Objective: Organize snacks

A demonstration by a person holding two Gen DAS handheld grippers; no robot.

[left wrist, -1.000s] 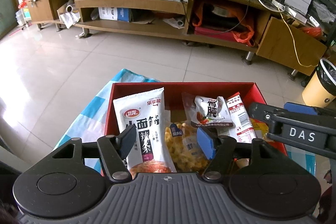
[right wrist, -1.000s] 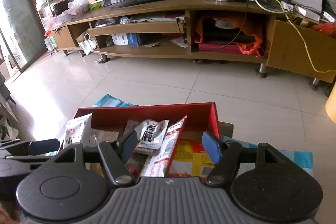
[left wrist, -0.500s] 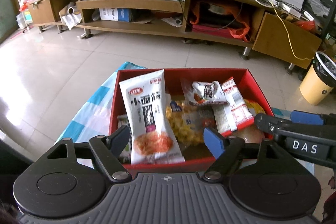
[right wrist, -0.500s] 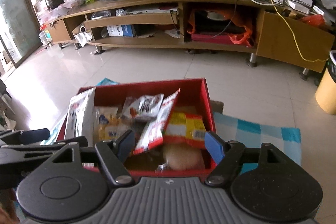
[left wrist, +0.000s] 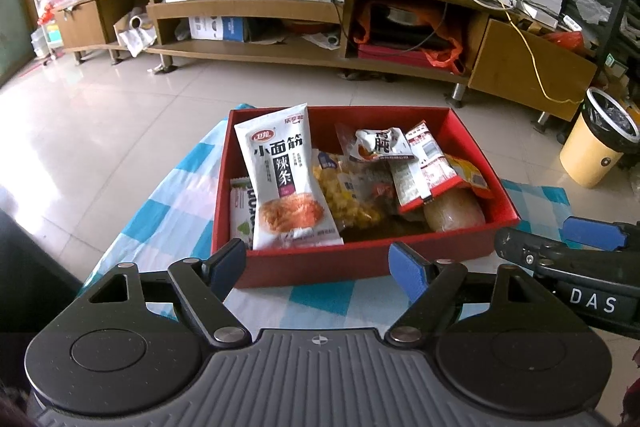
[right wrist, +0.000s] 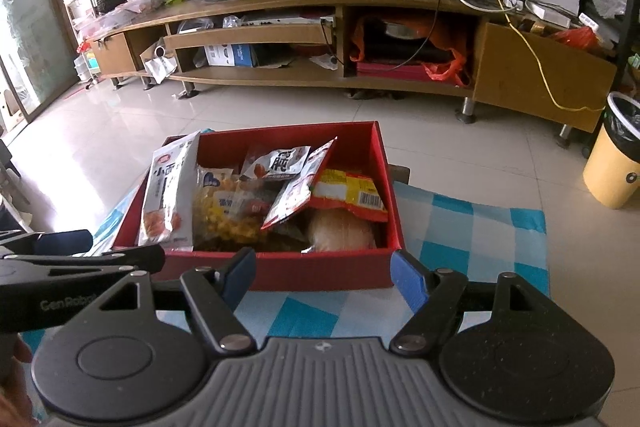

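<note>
A red box (left wrist: 480, 155) (right wrist: 390, 187) sits on a blue-and-white checked cloth (left wrist: 168, 211) and holds several snack packs. A tall white bag (left wrist: 284, 179) (right wrist: 168, 195) leans at its left end. Beside it lie a yellow puffed snack (left wrist: 344, 195), a small white pack (left wrist: 380, 143), a red-and-white packet (left wrist: 424, 167), a yellow packet (right wrist: 348, 195) and a wrapped bun (right wrist: 340, 231). My left gripper (left wrist: 316, 261) is open just short of the box's near wall, with nothing between its fingers. My right gripper (right wrist: 322, 267) is open too, at the near right corner.
A long wooden TV stand (left wrist: 280, 47) with cluttered shelves runs across the back. A yellow bin (left wrist: 596, 147) (right wrist: 616, 163) stands on the tiled floor at the right. The cloth (right wrist: 472, 227) continues to the right of the box.
Both grippers have drawn back from over the box to in front of its near wall. Their jaws stand wider. The white bag, earlier between the left fingers, now stays in the box.
</note>
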